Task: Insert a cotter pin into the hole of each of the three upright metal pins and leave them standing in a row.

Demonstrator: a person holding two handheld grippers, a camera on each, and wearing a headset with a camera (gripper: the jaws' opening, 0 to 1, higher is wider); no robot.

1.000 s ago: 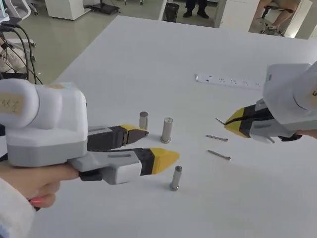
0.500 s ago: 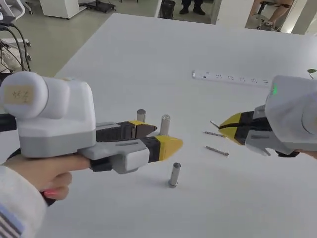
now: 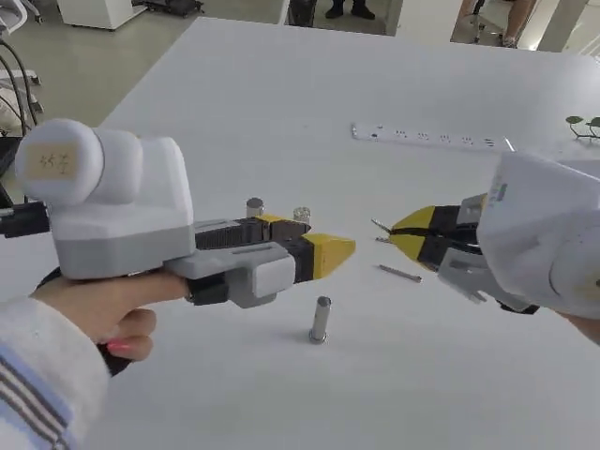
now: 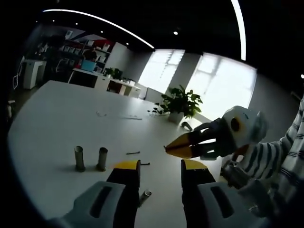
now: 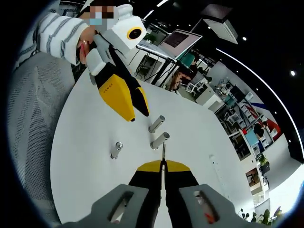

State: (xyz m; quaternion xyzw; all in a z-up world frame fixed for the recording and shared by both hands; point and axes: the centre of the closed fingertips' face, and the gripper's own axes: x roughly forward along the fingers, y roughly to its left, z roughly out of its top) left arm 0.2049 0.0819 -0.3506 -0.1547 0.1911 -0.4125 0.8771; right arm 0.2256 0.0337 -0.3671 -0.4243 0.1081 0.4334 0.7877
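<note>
Three short metal pins stand upright on the white table [image 3: 281,112]: one [image 3: 321,321] near me, one [image 3: 254,206] and one [image 3: 301,215] half hidden behind my left gripper [image 3: 305,240]. That gripper hovers open above them with nothing between its jaws [image 4: 160,166]. My right gripper [image 3: 405,234] is shut on a thin cotter pin [image 5: 163,153] whose tip [image 3: 376,225] points toward the pins. In the right gripper view the three pins [image 5: 156,123] [image 5: 160,140] [image 5: 116,149] stand just beyond the held cotter pin.
A loose cotter pin [image 3: 400,274] lies on the table under the right gripper; the left gripper view shows two loose ones [image 4: 133,153] [image 4: 145,164]. A white power strip [image 3: 431,141] lies further back. Potted plants [image 4: 180,102] stand at the far edge.
My left gripper has moved right, over the two back pins. The right gripper has come left with the cotter pin. The head camera has shifted too.
</note>
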